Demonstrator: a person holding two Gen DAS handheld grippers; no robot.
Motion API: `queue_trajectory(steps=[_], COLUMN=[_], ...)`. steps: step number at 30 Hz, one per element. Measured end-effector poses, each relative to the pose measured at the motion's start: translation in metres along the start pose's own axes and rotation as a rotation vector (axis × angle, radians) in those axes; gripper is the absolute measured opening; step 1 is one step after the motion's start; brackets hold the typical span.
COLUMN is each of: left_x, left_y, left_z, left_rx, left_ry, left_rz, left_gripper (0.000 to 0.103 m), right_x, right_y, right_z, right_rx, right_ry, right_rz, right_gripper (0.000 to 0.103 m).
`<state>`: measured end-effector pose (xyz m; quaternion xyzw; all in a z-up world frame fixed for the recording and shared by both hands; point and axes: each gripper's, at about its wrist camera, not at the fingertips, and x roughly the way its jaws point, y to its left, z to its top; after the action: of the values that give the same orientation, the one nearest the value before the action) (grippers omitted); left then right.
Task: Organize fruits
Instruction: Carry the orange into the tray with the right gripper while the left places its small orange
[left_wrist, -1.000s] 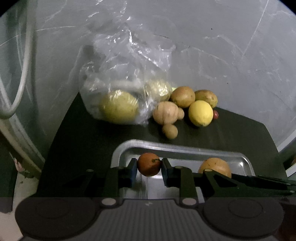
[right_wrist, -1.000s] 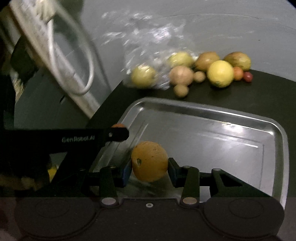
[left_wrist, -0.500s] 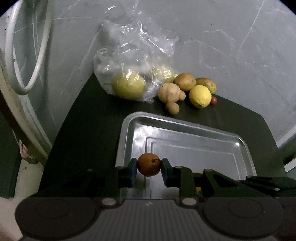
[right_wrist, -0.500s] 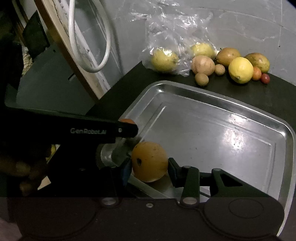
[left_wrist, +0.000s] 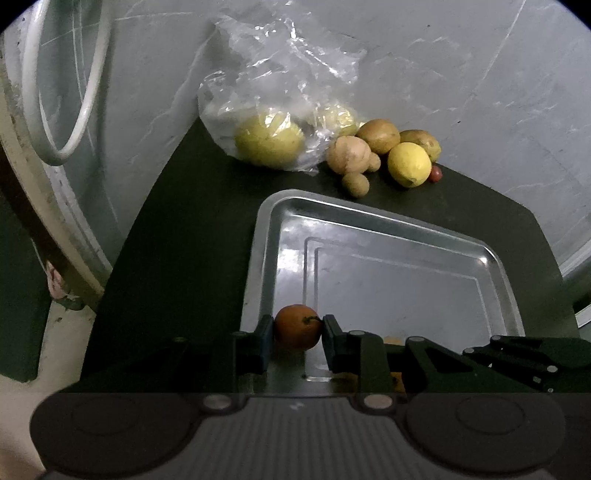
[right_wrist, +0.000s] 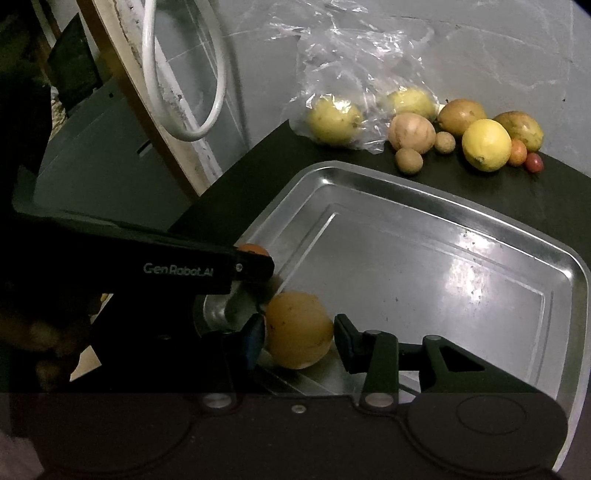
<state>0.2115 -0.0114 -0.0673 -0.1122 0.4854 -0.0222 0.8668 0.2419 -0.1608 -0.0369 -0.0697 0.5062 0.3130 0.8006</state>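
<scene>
- Jaws: my left gripper (left_wrist: 297, 329) pinches a small orange fruit (left_wrist: 297, 326), pads tight on both sides; my right gripper (right_wrist: 300, 332) clamps a larger orange fruit (right_wrist: 298, 329).
- Both fruits hang over the near-left corner of the metal tray (right_wrist: 576, 280), close together.
- Risk: left finger (right_wrist: 207, 267) sits just beside the right-hand fruit; releasing together could knock one off over the rim.
- Round fruit on slick metal will likely roll.
- Loose lemon (right_wrist: 486, 144), bagged yellow fruit (right_wrist: 334, 122) and the rest wait beyond the tray.

left claw (left_wrist: 297, 332) is drawing back over tray (left_wrist: 495, 266), fruit pile (left_wrist: 384, 155) receding | right claw (right_wrist: 299, 332) is pulling back likewise, rolling, more tray floor showing
</scene>
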Motion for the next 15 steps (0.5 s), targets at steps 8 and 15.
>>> queue_trajectory(steps=[8, 15], left_x=[0.001, 0.002], left_y=[0.002, 0.001], left_z=[-0.001, 0.0], left_rx=[0.004, 0.005], left_ry=[0.017, 0.026], left_rz=[0.001, -0.01], left_gripper=[0.031, 0.031], right_x=[-0.004, -0.016], right_y=[-0.004, -0.008], right_z=[0.0, -0.004], right_rx=[0.028, 0.051], right_ry=[-0.011, 0.002], right_rz=[-0.026, -0.057], right_gripper=[0.077, 0.095])
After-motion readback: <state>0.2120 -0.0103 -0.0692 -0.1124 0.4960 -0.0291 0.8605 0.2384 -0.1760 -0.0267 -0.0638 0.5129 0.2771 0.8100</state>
